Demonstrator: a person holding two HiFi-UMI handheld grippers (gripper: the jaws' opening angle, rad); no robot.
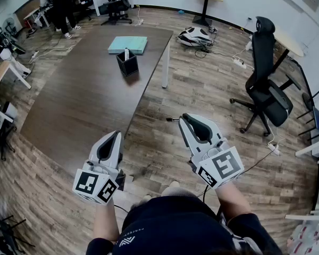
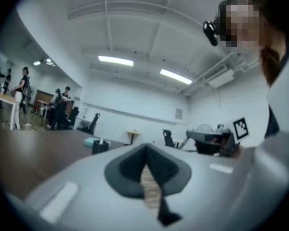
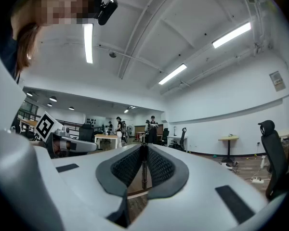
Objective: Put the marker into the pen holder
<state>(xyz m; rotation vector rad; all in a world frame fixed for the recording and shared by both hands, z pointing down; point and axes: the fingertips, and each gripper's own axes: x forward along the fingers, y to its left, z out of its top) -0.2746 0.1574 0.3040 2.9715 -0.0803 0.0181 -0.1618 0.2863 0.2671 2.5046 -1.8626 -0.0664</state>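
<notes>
Wooden floor lies under my left gripper and right gripper, and both jaws are pressed together, grasping nothing. Well ahead on the bench, the marker stands in the pen holder, with a teal box just behind it.

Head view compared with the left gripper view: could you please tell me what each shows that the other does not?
Only the head view: the left gripper's marker cube and a white table leg. Only the left gripper view: ceiling lights, a black camera at the person's head, and its own jaws up close, shut and empty. Both: the table, pen holder, teal box and right gripper.
</notes>
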